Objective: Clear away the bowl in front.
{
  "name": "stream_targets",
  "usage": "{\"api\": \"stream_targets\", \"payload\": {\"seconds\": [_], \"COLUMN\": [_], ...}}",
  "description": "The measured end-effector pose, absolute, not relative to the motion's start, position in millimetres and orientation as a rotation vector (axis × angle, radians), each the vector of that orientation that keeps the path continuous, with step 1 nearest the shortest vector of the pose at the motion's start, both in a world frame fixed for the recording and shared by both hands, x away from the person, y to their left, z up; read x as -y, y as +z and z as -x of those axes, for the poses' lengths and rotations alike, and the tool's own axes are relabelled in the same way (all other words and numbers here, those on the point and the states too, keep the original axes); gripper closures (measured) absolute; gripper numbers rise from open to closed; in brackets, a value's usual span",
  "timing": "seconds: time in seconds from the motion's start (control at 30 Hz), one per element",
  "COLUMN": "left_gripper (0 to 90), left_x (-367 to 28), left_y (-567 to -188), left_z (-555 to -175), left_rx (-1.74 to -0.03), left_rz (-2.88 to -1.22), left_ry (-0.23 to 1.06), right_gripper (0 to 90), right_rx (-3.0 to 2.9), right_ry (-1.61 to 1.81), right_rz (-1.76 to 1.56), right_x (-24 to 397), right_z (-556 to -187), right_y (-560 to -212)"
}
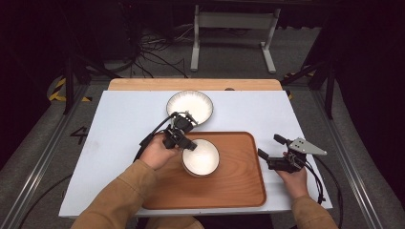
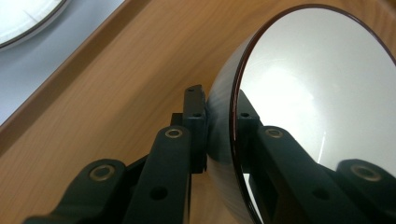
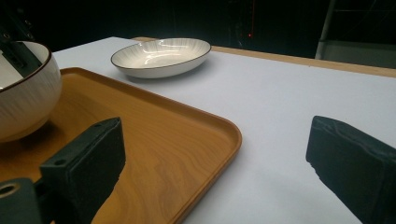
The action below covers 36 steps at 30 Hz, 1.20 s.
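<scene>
White bowl (image 1: 201, 158) on the tray (image 1: 239, 186) is clamped at its rim by the left claw (image 1: 187, 143); right claw (image 1: 270, 149) gapes apart, empty.

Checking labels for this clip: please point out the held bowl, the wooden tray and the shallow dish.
bowl (image 1: 202, 159), high view, inside bottom.
wooden tray (image 1: 239, 183), high view, bare floor.
shallow dish (image 3: 161, 53), right gripper view, inner surface.

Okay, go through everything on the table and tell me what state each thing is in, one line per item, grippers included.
Bowl: upright, over the tray, rim pinched by the left gripper.
Shallow dish: upright, empty, on the white table beyond the tray.
Tray: flat on the table, bare apart from the bowl.
Left gripper: shut on the bowl's rim, one jaw inside, one outside.
Right gripper: open, holding nothing, beside the tray's right edge.
</scene>
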<state>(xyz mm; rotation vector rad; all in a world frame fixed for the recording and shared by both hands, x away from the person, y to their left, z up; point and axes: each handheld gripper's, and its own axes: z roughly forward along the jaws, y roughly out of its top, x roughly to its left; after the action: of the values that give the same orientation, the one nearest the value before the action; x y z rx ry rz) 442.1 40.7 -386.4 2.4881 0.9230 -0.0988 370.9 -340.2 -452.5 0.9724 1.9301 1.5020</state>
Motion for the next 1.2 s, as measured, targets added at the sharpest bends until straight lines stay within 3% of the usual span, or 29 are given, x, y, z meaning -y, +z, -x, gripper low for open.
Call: {"api": "stream_targets", "payload": {"seconds": [1.2], "left_gripper": [79.2], "left_x": [-44], "left_y": [-397], "left_z": [-447], "left_rx": [-0.944], "left_rz": [-2.506], "left_ry": [-0.079], "right_gripper": [5.3], "right_rx": [-1.933], "right_ry": [1.495], "right_rz": [-0.972], "right_x": [340], "right_z": [-371], "right_y": [-453]}}
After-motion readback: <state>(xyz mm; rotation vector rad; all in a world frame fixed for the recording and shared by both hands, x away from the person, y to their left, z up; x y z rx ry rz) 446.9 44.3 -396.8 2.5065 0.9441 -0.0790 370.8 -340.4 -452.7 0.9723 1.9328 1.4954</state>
